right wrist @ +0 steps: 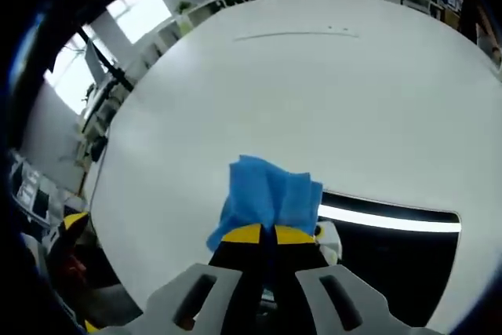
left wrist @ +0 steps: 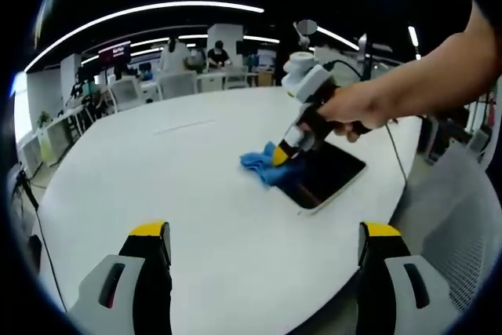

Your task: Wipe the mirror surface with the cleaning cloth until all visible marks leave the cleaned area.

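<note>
A flat rectangular mirror point(left wrist: 328, 173) with a pale frame lies on the round white table point(left wrist: 172, 186), its dark glass point(right wrist: 392, 253) reflecting a ceiling light. A blue cleaning cloth point(left wrist: 263, 165) is bunched at the mirror's left end, and my right gripper point(left wrist: 282, 154) is shut on it, held by a person's hand. In the right gripper view the blue cloth point(right wrist: 267, 194) sticks out past the closed yellow-tipped jaws of that gripper point(right wrist: 267, 234), over the mirror's corner. My left gripper point(left wrist: 263, 233) stands open above the near table edge, well short of the mirror.
White chairs and desks point(left wrist: 180, 80) with people stand beyond the table's far edge. A cable point(left wrist: 396, 154) runs across the table by the mirror's right side. A grey mesh chair point(left wrist: 455, 225) sits at the right.
</note>
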